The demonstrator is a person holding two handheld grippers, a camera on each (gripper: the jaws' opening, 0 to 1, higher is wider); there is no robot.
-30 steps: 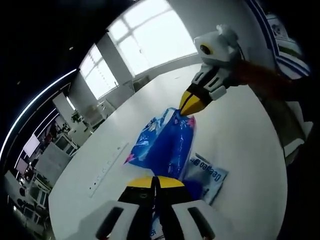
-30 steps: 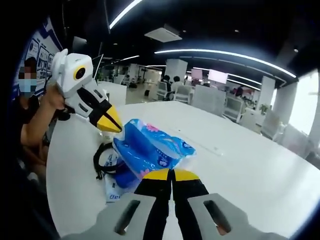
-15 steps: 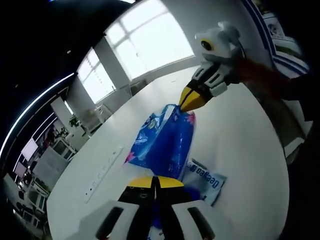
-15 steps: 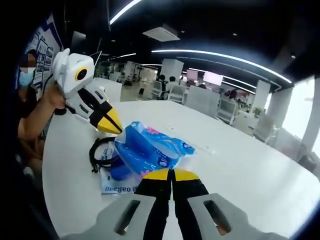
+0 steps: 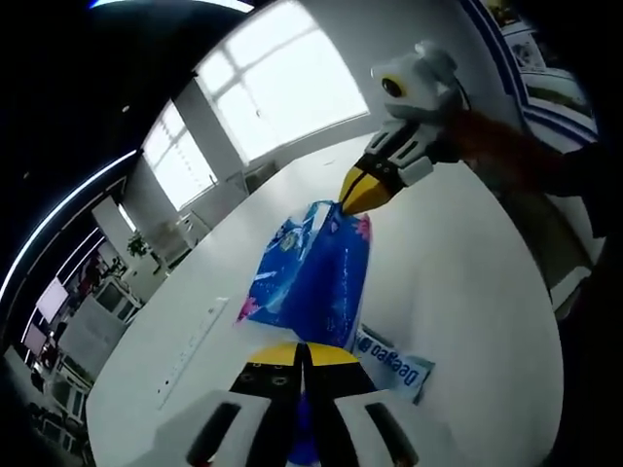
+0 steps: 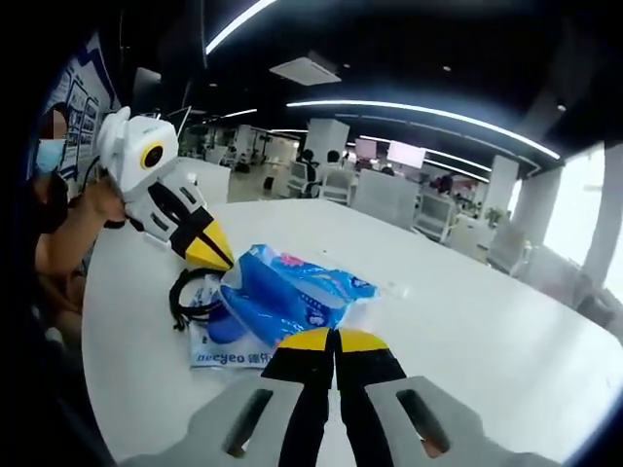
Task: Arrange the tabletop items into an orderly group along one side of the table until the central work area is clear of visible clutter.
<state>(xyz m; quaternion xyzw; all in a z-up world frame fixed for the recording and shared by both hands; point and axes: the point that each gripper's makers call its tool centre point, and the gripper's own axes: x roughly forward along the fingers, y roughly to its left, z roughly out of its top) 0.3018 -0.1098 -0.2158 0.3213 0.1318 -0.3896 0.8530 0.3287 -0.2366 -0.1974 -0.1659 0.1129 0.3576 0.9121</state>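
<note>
We hold a blue plastic pack (image 5: 316, 272) (image 6: 282, 292) stretched between our two tools above the white desk (image 5: 467, 292) (image 6: 467, 331), its long axis running from one tool to the other. In the left gripper view the left hand-held gripper (image 5: 302, 352) has its yellow-tipped jaws pressed together on the pack's near end, and the right hand-held gripper (image 5: 363, 190) pinches the far end. In the right gripper view the right hand-held gripper (image 6: 336, 339) grips its near end with jaws together, while the left hand-held gripper (image 6: 209, 255) pinches the end pointing toward the person.

Under the pack a flat white-and-blue packet (image 5: 397, 356) (image 6: 229, 348) with printed letters lies on the desk. Just beside it, near the desk's edge, sits a coiled black cable (image 6: 185, 297). A sleeve and hand (image 6: 83, 219) hold the left tool.
</note>
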